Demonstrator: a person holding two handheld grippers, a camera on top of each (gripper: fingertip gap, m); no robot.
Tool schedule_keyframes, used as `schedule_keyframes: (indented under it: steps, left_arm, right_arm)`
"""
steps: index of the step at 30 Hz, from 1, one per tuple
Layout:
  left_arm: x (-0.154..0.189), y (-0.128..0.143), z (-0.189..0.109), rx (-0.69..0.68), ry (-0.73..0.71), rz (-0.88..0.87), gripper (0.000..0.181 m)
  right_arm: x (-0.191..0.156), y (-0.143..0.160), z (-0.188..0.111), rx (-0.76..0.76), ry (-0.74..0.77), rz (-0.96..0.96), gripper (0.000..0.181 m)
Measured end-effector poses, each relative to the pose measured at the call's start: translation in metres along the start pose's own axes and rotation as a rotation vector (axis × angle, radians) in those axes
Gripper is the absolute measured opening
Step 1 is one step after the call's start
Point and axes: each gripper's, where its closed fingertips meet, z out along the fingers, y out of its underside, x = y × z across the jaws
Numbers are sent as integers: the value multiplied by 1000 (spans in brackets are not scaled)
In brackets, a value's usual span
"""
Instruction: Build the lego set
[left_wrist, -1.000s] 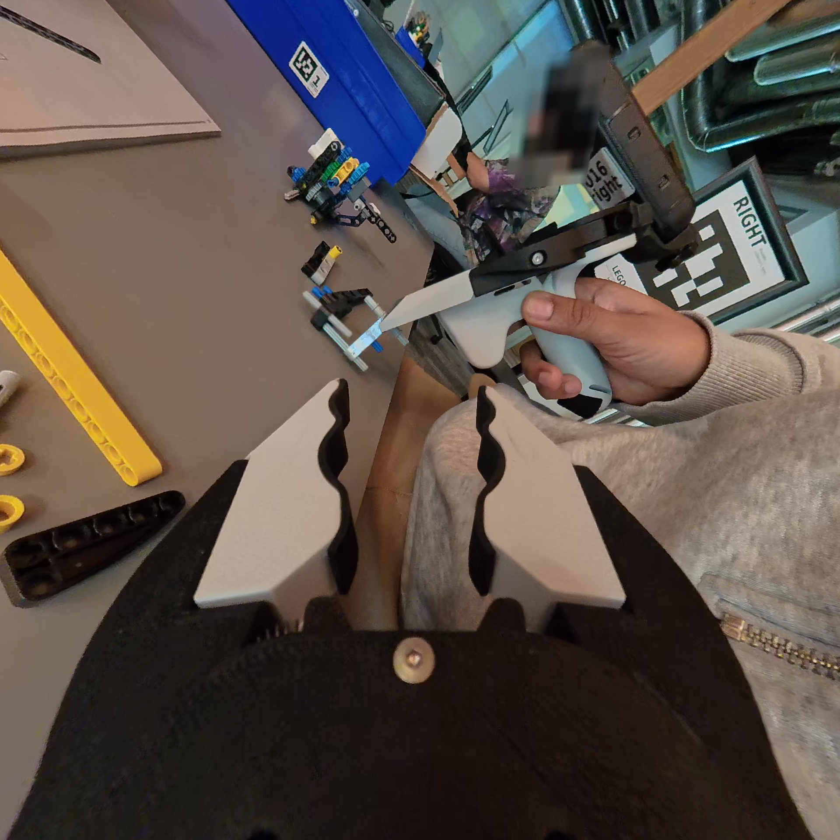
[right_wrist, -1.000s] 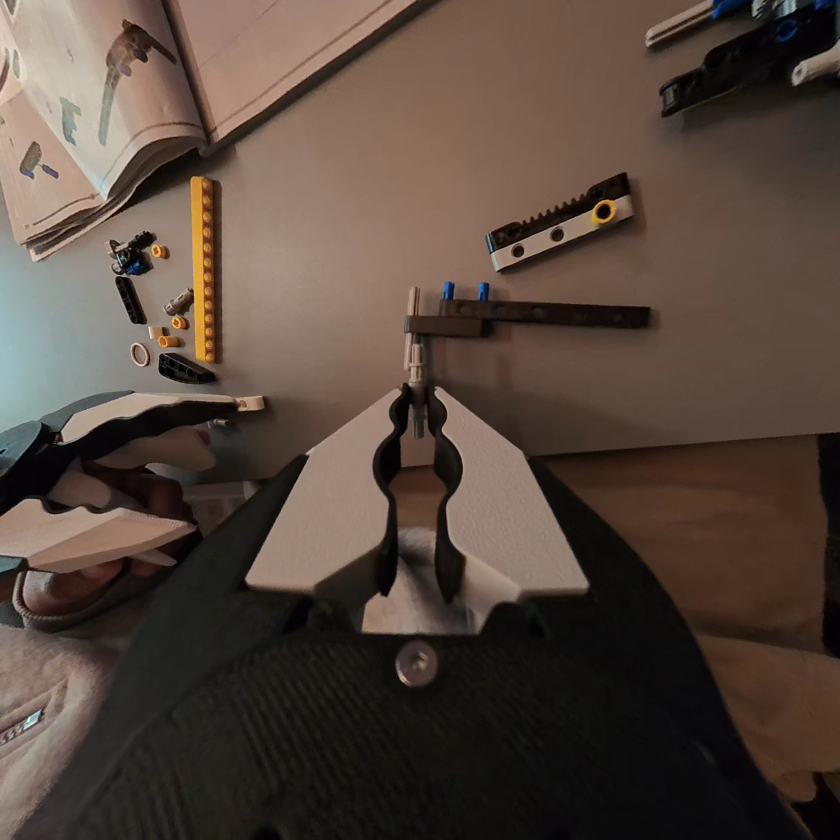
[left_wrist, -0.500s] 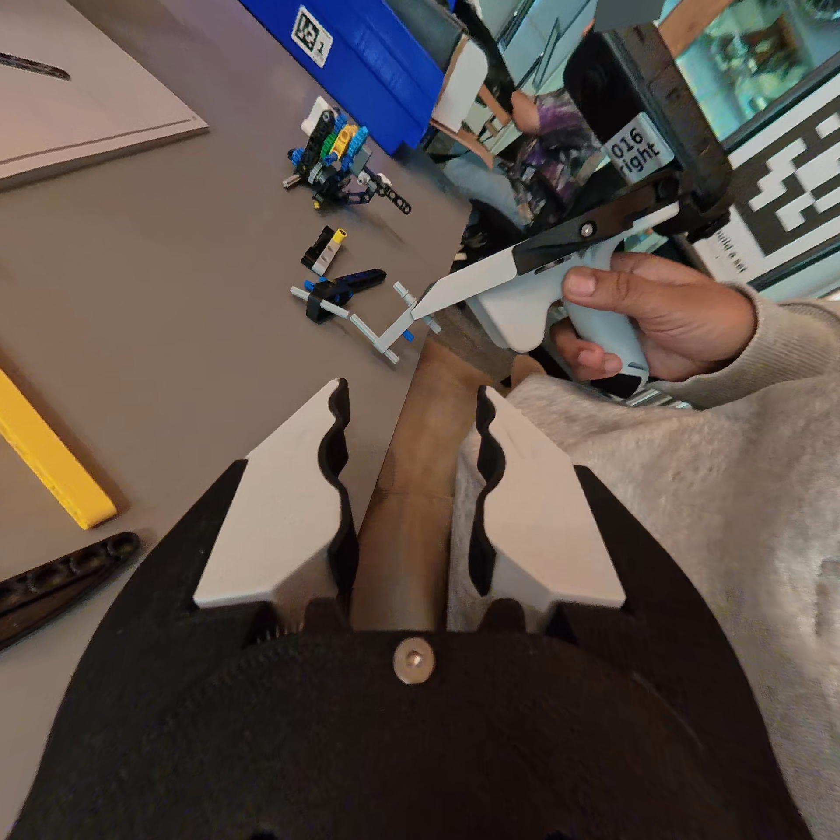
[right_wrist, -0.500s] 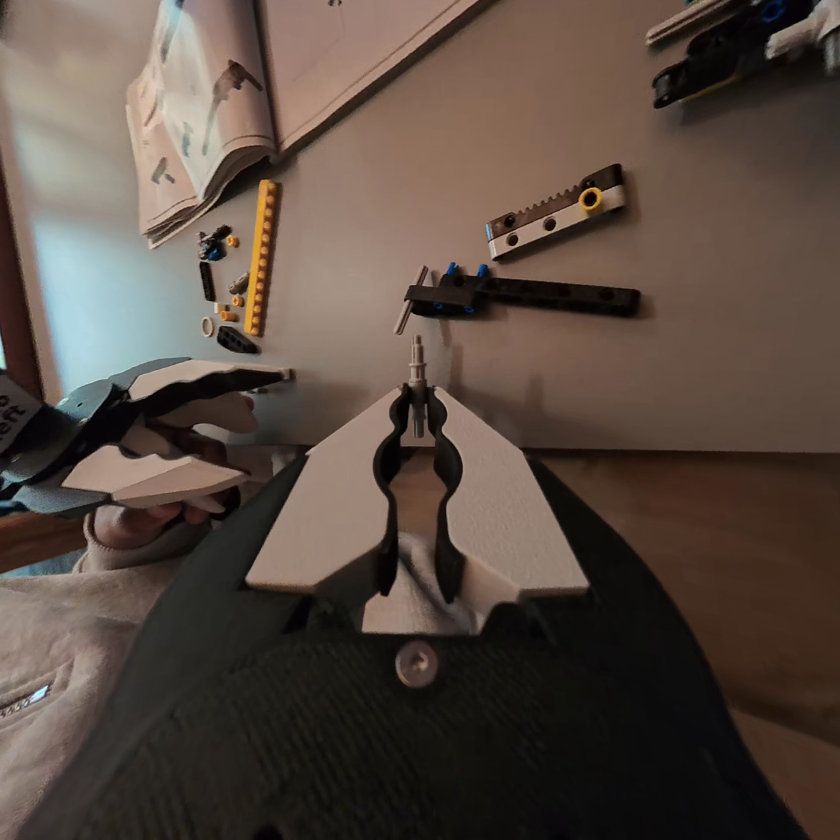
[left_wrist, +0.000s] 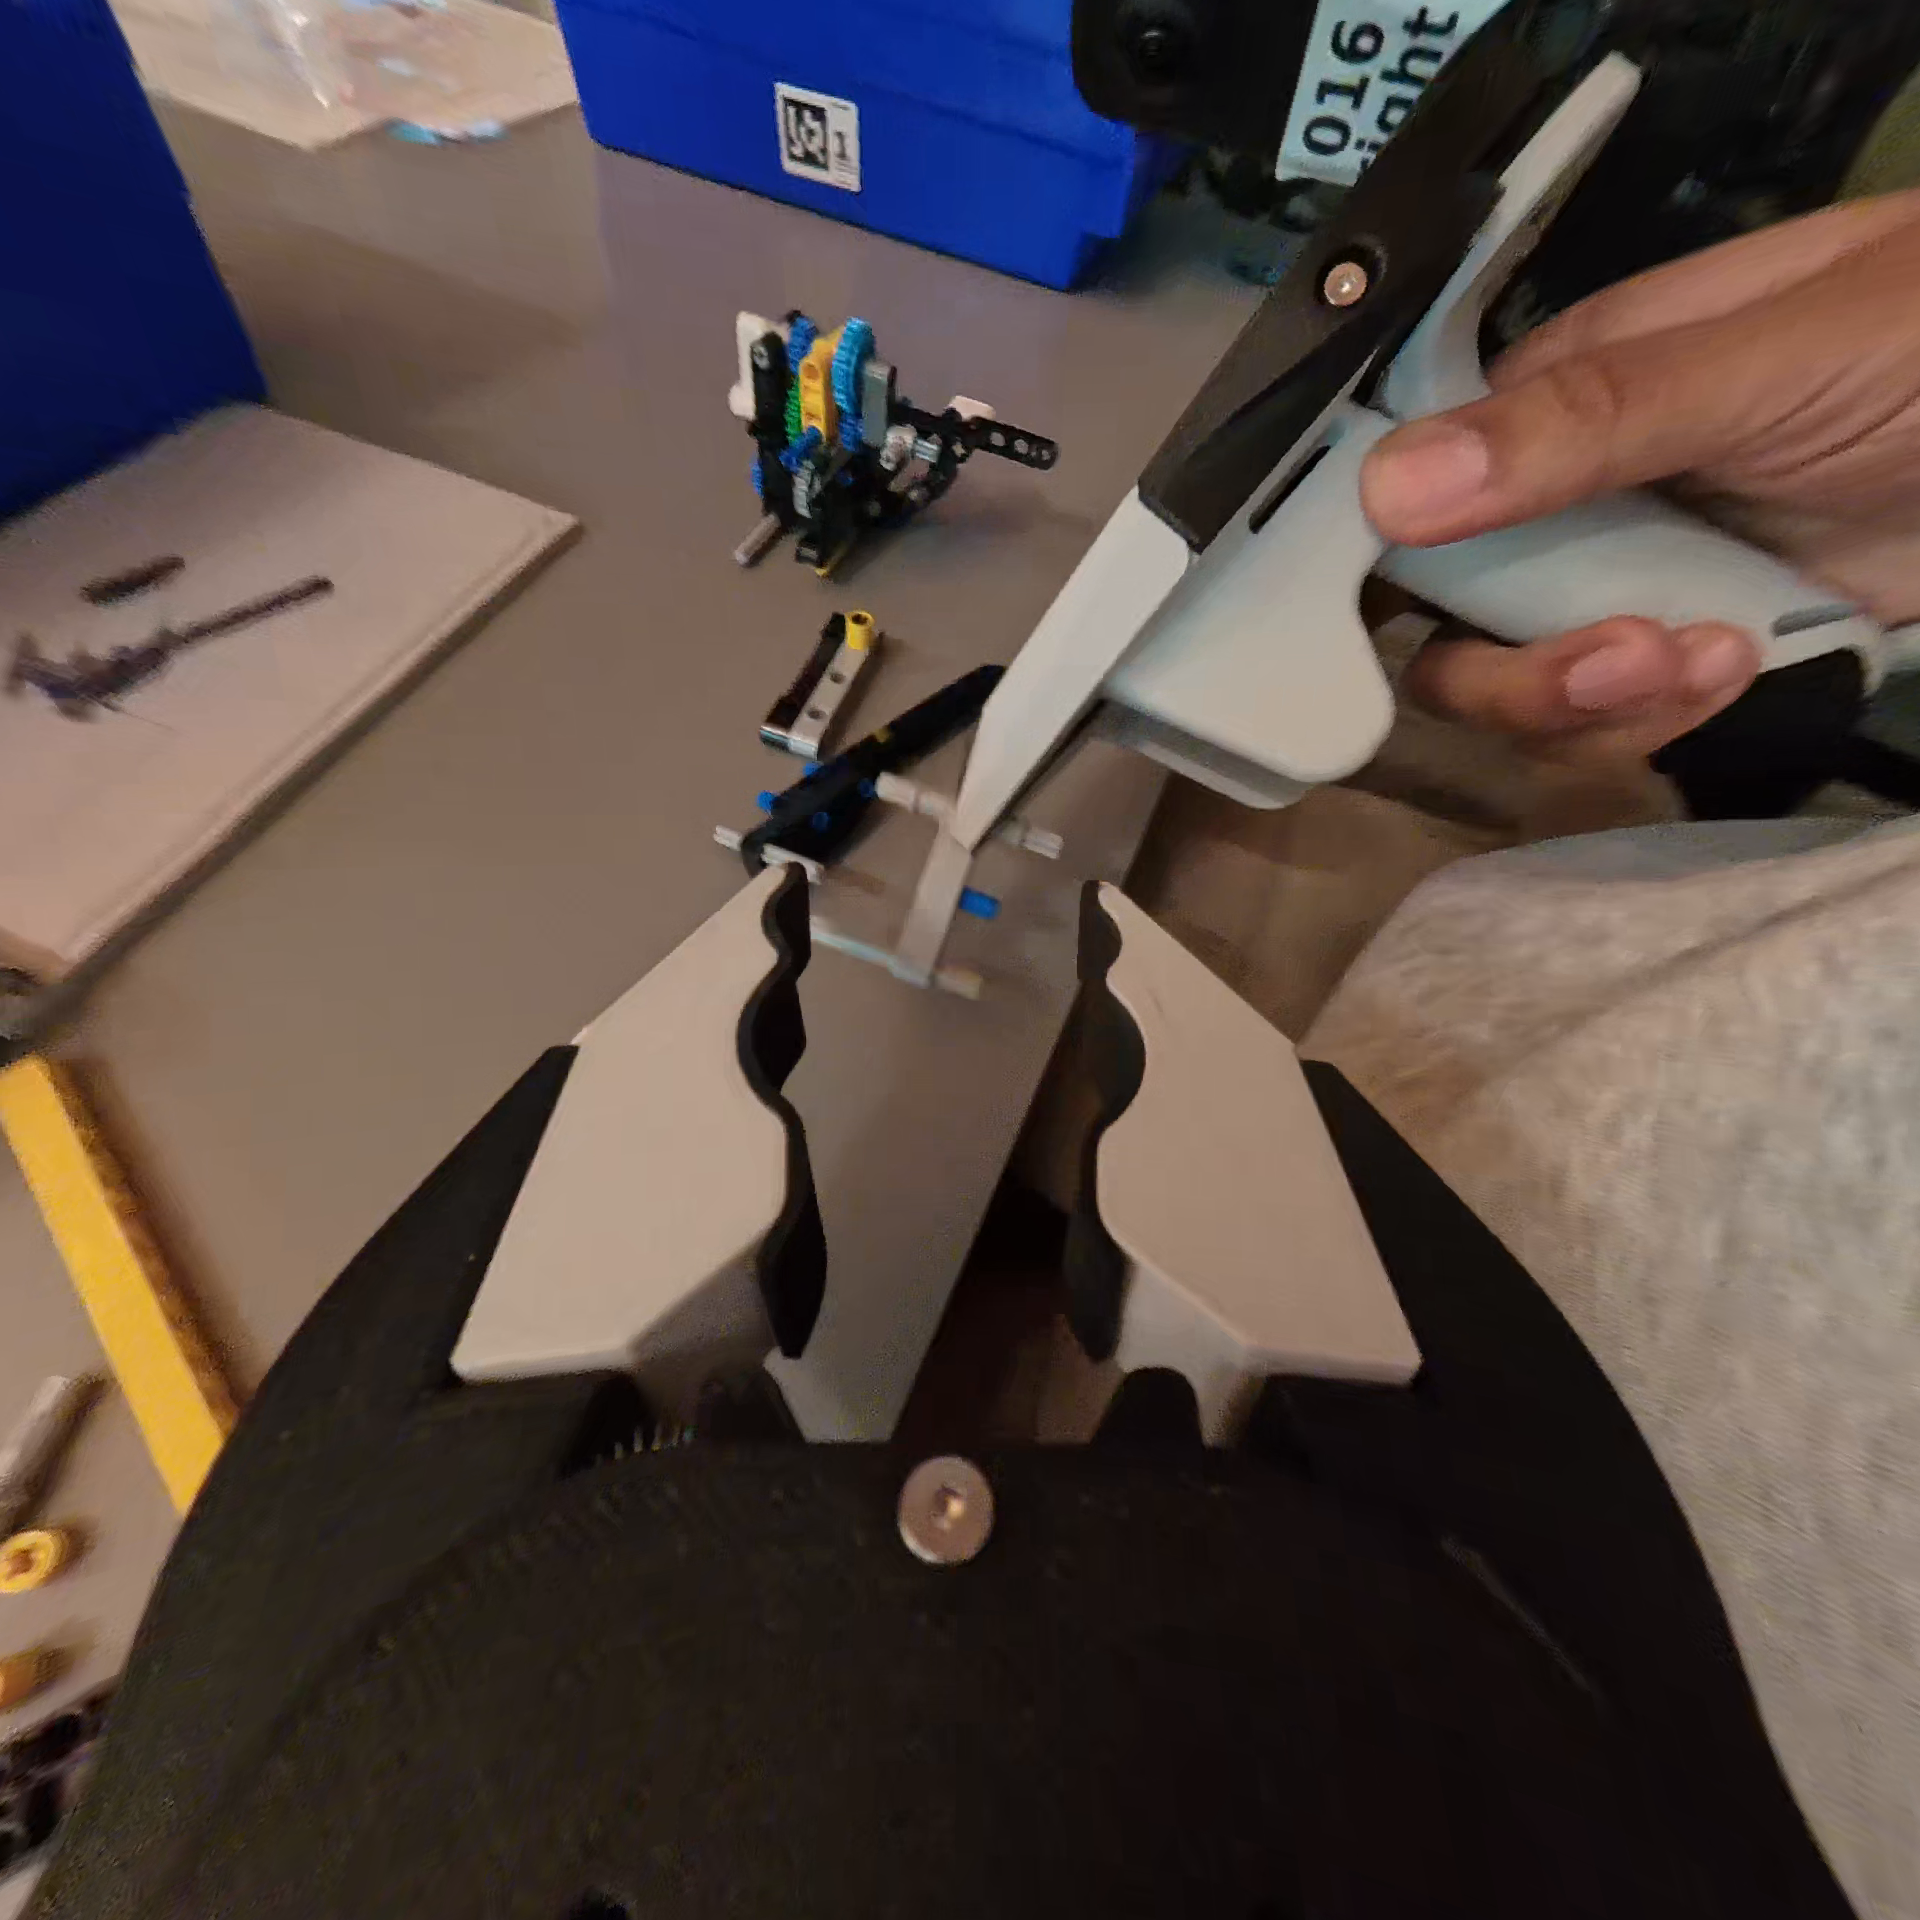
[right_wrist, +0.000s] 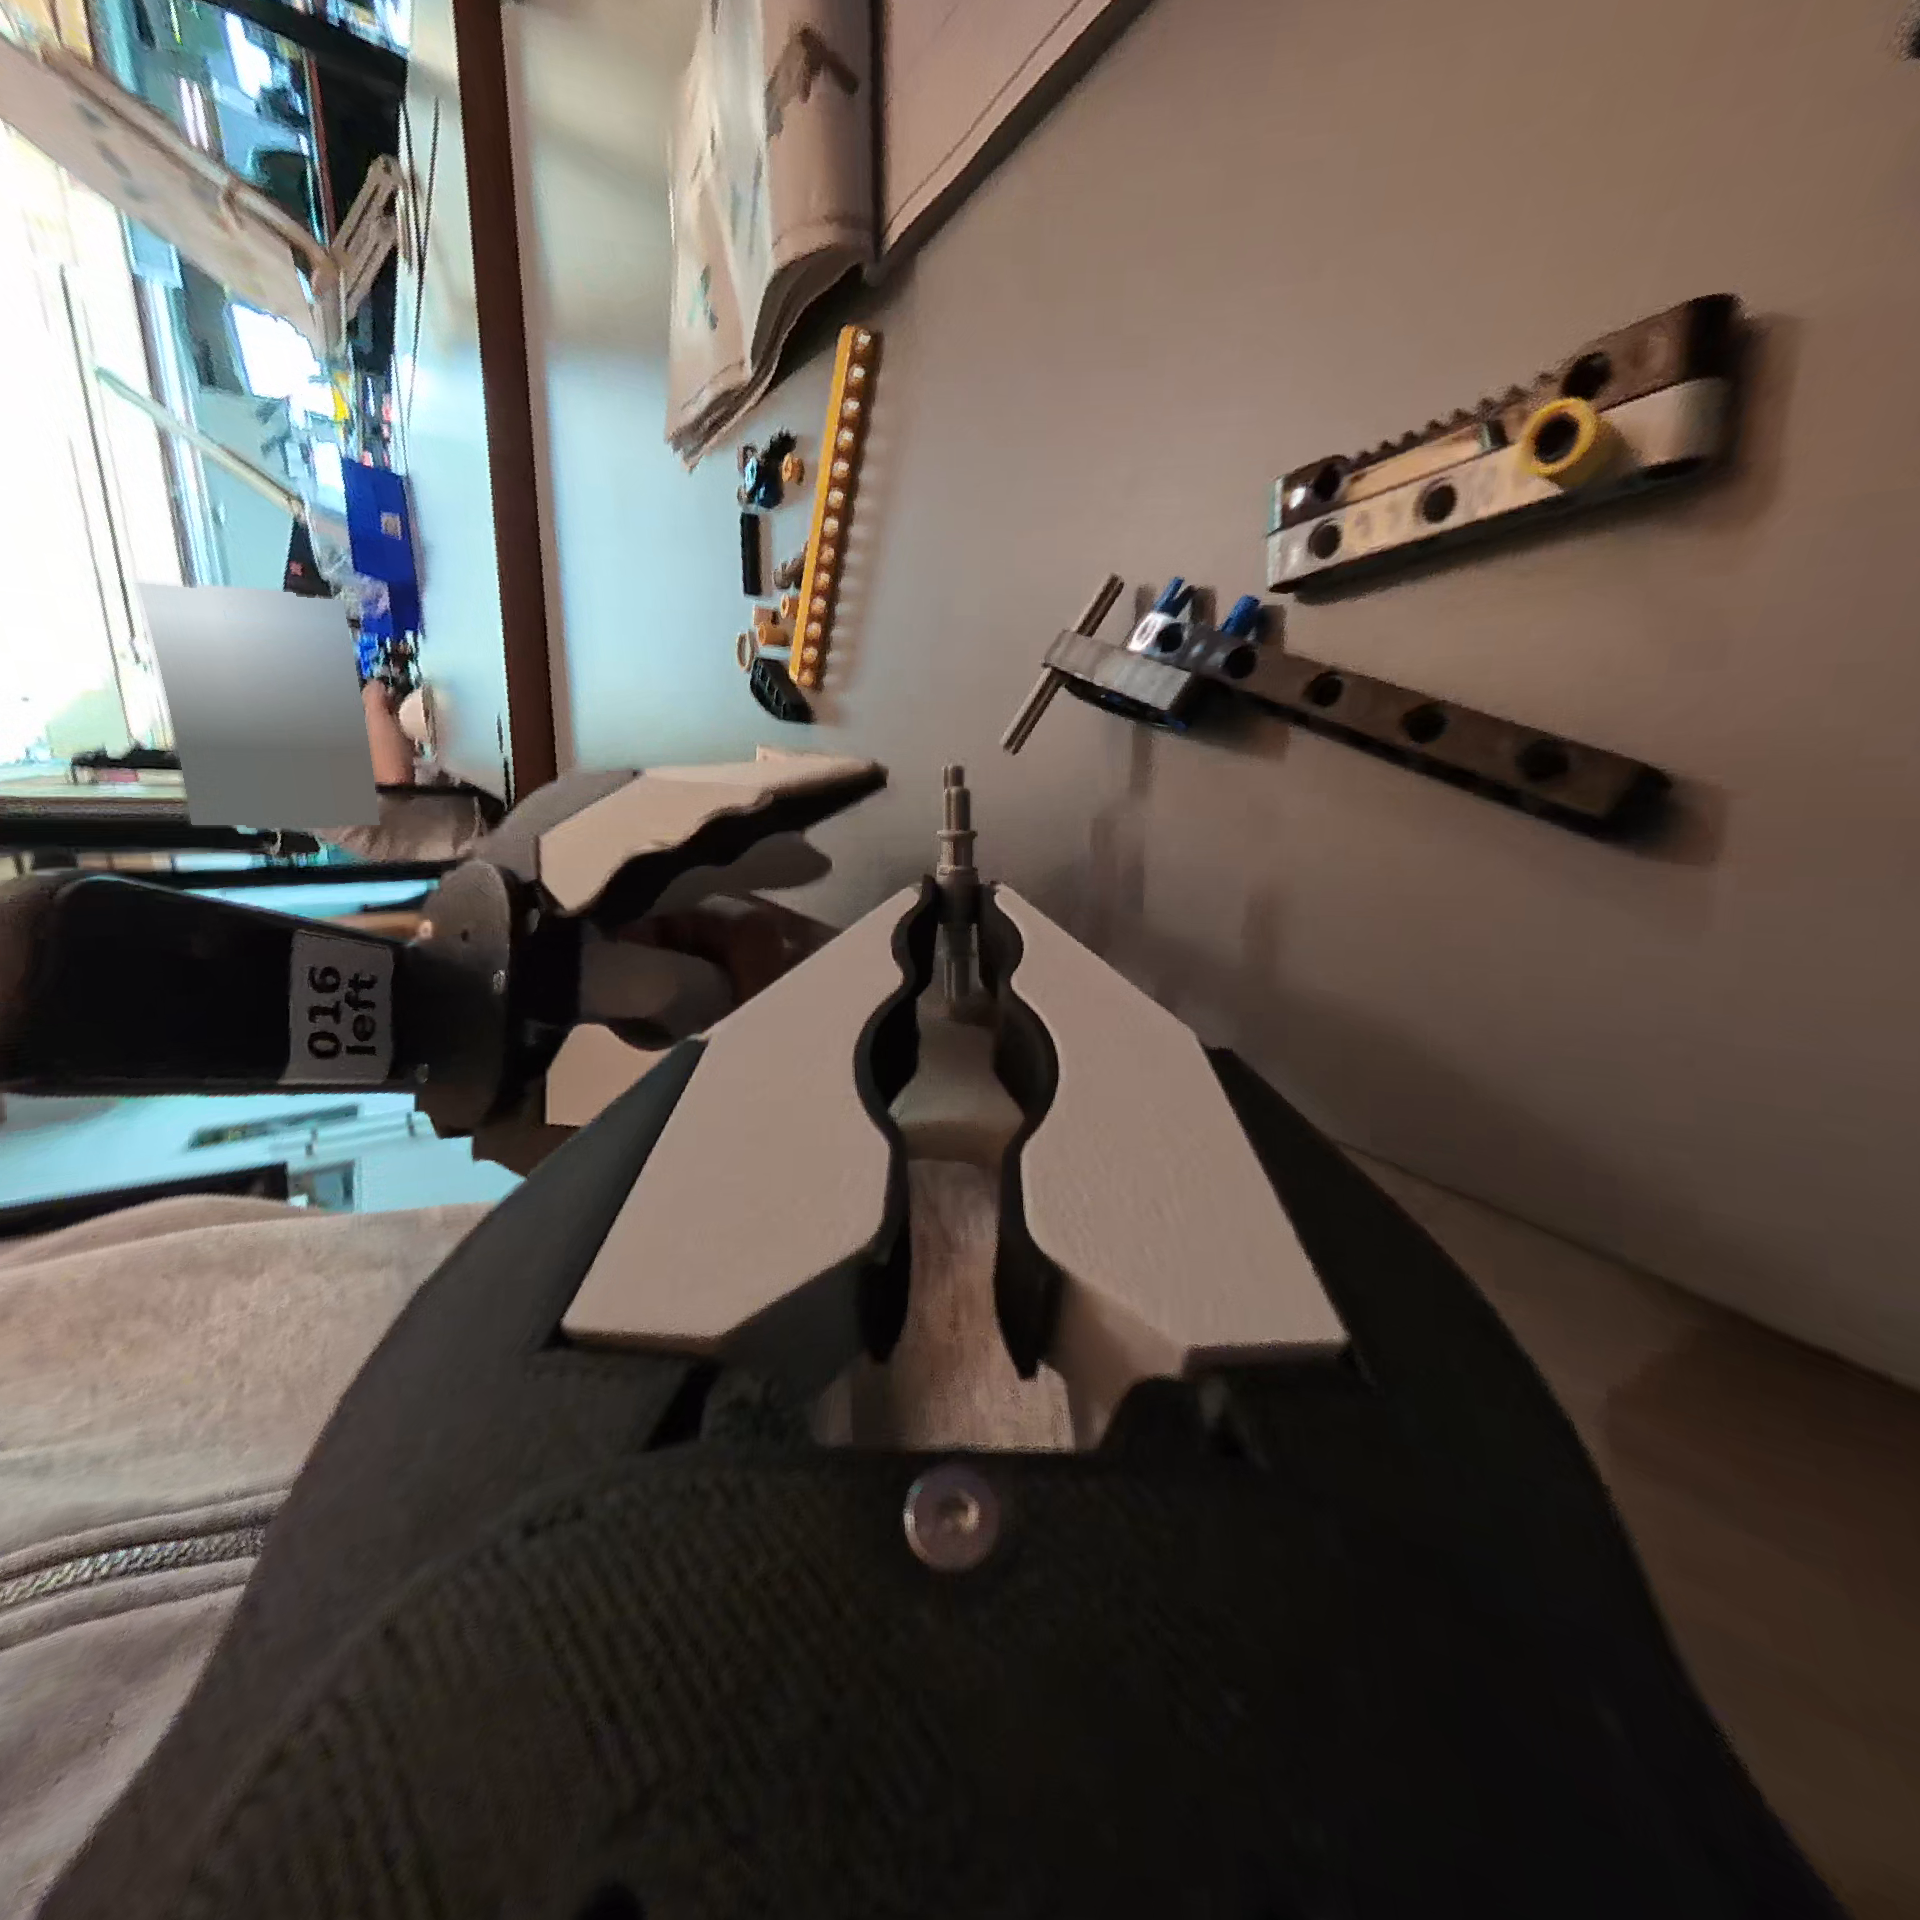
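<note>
Lego pin (right_wrist: 954, 873), grey, is pinched at the tips of the right gripper (right_wrist: 956, 899) above the table (right_wrist: 1455, 260). Only the left wrist view shows a light-grey frame (left_wrist: 920, 914), apparently attached to it, and the left gripper (left_wrist: 935, 914) spread, empty.

Yellow beam (left_wrist: 109, 1273) cut off at frame edge; small parts beside yellow beam (right_wrist: 836, 509) too small to identify.

Matt grey table (left_wrist: 436, 790) — smooth, faintly sheened. On it, glossy plastic: a yellow beam (right_wrist: 834, 509) beside the paper booklet (right_wrist: 769, 218). The left gripper (left_wrist: 935, 904) has matt grey fingers (left_wrist: 665, 1122) — black ribbed body, metal screw (left_wrist: 943, 1509).
</note>
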Motion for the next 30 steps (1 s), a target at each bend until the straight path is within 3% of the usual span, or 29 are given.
schedule_keyframes:
  steps: [1,9,15,17,22,26,30]
  left_arm:
    - [0,-2,2,4,-23,38,48]
    - [5,15,10,-88,-64,170,16]
    - [7,16,8,-77,-57,146,4]
    - [6,15,6,-61,-57,123,4]
    - [4,7,-3,15,-6,-28,4]
    - [11,-11,-16,149,174,-264,4]
    - [17,-31,-41,305,400,-487,4]
  right_arm:
    - [0,2,1,-28,-3,-15,6]
    - [-6,3,-2,-86,-92,-36,6]
    - [-12,9,-3,-124,-112,-84,8]
    - [-20,7,-4,-123,-164,-85,16]
    - [-34,1,-11,-146,-318,-112,20]
    - [-56,0,-28,-177,-547,-263,18]
    - [-68,1,-36,-65,-634,-647,18]
